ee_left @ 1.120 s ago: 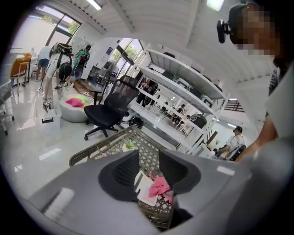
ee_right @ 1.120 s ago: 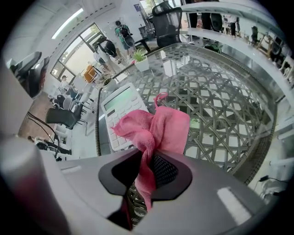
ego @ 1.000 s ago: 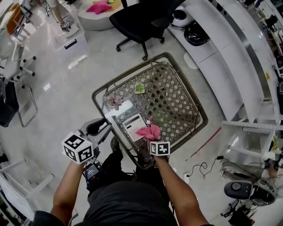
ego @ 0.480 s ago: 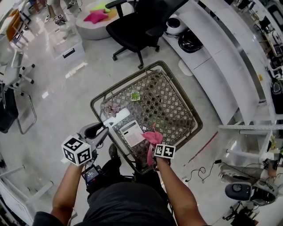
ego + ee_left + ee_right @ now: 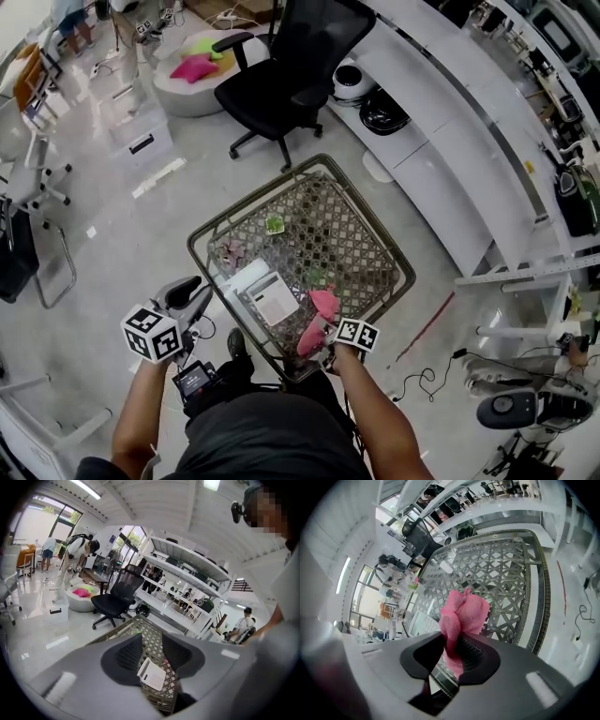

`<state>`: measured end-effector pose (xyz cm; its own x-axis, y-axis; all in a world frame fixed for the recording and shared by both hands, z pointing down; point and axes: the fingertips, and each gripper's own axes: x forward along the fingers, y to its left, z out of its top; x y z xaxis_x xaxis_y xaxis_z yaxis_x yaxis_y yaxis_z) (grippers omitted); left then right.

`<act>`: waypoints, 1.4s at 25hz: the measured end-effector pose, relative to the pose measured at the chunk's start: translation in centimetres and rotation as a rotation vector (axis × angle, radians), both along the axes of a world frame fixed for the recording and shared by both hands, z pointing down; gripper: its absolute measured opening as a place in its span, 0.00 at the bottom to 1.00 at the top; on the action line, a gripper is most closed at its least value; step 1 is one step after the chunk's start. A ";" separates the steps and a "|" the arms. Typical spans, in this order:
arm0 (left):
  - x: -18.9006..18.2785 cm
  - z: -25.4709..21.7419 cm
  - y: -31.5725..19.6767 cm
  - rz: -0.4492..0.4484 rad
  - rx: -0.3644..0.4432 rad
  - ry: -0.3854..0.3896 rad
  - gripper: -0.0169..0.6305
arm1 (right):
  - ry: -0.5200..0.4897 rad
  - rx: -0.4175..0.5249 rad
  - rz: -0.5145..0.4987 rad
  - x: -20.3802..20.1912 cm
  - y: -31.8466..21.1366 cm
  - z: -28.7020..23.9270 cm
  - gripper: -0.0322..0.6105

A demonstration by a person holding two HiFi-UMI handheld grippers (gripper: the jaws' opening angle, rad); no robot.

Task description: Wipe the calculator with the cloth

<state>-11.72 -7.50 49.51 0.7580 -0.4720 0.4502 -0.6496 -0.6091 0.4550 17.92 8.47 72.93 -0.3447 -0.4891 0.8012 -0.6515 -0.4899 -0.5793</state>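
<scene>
Standing over the lattice-topped bench [image 5: 347, 234], the person is keeping both grippers at its near edge. The left gripper [image 5: 192, 292] is hovering off the bench's left side with its jaws spread and nothing between them. In its own view the calculator [image 5: 152, 673] is showing only beyond the gap, well below.

The right gripper [image 5: 333, 336] is holding above the near right part of the bench, its jaws pinching the pink cloth [image 5: 319, 321]. In the right gripper view a bunched fold of cloth [image 5: 461, 616] is standing up out of the jaws.

The calculator [image 5: 274, 298] is lying flat near the bench's front corner, face up and partly overlapping a white sheet [image 5: 239, 278].

A second ago the cloth was resting on the calculator's near right corner. Now it is hanging clear of it, just beside its right edge, and the gripper is sitting further back toward the person.

That lift is probably marking the end of one wiping pass. Most of the calculator's face is sitting uncovered, so the cloth is likely needing to come down on it again before the wiping counts as finished.
</scene>
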 end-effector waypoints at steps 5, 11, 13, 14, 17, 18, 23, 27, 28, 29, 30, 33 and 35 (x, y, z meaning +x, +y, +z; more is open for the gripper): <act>-0.7 -1.0 0.2 -0.016 0.022 -0.002 0.29 | -0.037 0.073 -0.012 -0.1 -0.3 -2.2 0.27; -0.6 -2.6 -0.2 -0.022 0.055 0.011 0.29 | -0.062 0.166 0.012 0.4 -1.5 -6.2 0.27; -0.3 -3.4 -0.4 -0.017 0.067 0.023 0.29 | -0.077 0.231 0.028 0.5 -2.5 -8.9 0.26; -0.2 -3.9 -0.4 -0.015 0.072 0.031 0.29 | -0.083 0.271 0.028 0.5 -3.1 -10.6 0.26; -0.2 -5.2 -0.2 -0.011 0.088 0.050 0.29 | -0.092 0.404 0.012 0.2 -4.7 -16.2 0.26; -0.2 -5.6 -0.2 -0.009 0.095 0.055 0.29 | -0.091 0.449 0.003 0.1 -5.2 -18.1 0.26; 0.5 -8.3 -0.5 0.015 0.133 0.083 0.29 | -0.017 0.670 -0.072 0.1 -7.4 -28.0 0.23; 1.4 -10.4 -0.5 0.048 0.163 0.096 0.29 | 0.118 0.806 -0.157 0.2 -8.4 -34.9 0.16; 1.6 -10.9 -0.5 0.057 0.171 0.098 0.29 | 0.152 0.834 -0.182 0.1 -8.5 -36.4 0.15; 1.7 -11.4 -0.5 0.065 0.179 0.099 0.29 | 0.185 0.858 -0.206 -0.1 -8.7 -37.7 0.15; 1.9 -11.8 -0.5 0.071 0.186 0.100 0.29 | 0.215 0.880 -0.229 -0.3 -8.8 -38.9 0.14; 2.0 -12.7 -0.6 0.086 0.206 0.103 0.29 | 0.288 0.930 -0.291 -1.1 -9.2 -41.7 0.12; 1.9 -13.1 -0.8 0.090 0.214 0.107 0.29 | 0.314 0.952 -0.315 -1.8 -9.4 -43.0 0.11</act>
<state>-9.86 -8.26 36.43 0.8390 -0.4766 0.2624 -0.5437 -0.7519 0.3729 16.14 -0.94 29.96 -0.4097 -0.8881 0.2085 -0.8578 0.2973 -0.4193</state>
